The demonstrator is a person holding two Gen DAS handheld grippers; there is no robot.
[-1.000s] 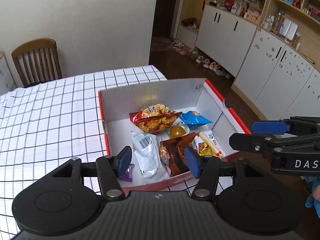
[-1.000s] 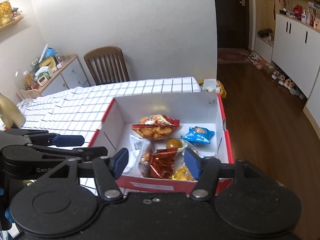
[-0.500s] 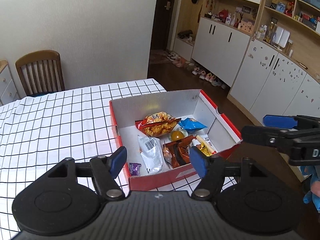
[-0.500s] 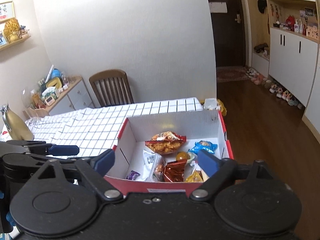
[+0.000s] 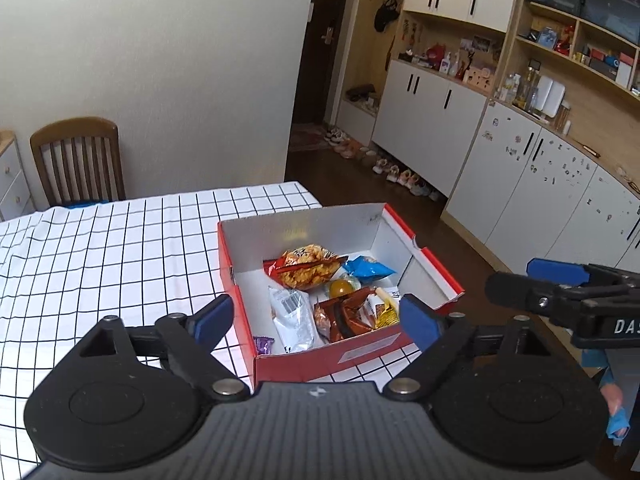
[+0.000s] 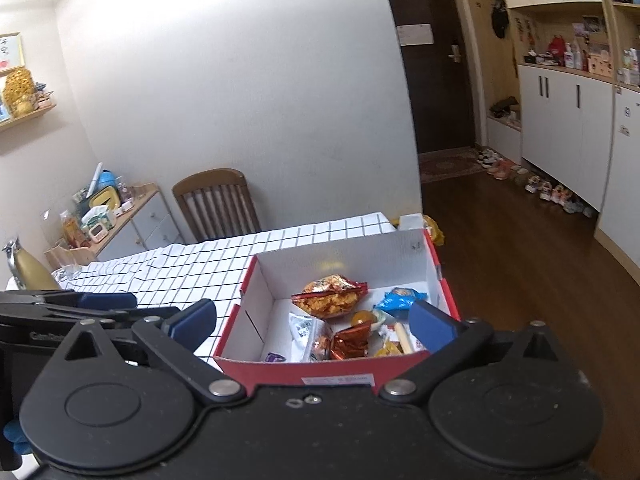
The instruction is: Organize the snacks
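A red shoebox (image 5: 360, 354) (image 6: 336, 372) with a white inside stands at the table's corner and holds several snacks: an orange bag (image 5: 306, 266) (image 6: 330, 294), a blue packet (image 5: 370, 268) (image 6: 398, 300), a clear packet (image 5: 292, 316), a brown-red bag (image 5: 344, 316) (image 6: 352, 342), a round yellow jelly (image 5: 340, 287) (image 6: 362, 317) and a small purple candy (image 5: 264, 345) (image 6: 275, 357). My left gripper (image 5: 316, 322) hovers open above the box's near wall, empty. My right gripper (image 6: 314, 320) is open and empty too, raised over the box's near side.
The table wears a white cloth with a black grid (image 5: 100, 248) (image 6: 192, 264). A wooden chair (image 5: 78, 160) (image 6: 218, 204) stands at its far end. White cabinets (image 5: 520, 176) line the right wall, shoes (image 6: 536, 186) on the dark floor. A sideboard (image 6: 104, 220) holds clutter.
Both grippers have risen and pulled back from the box, which now looks smaller and lower in both views. Both sets of fingers have spread wider. The snacks lie as before.
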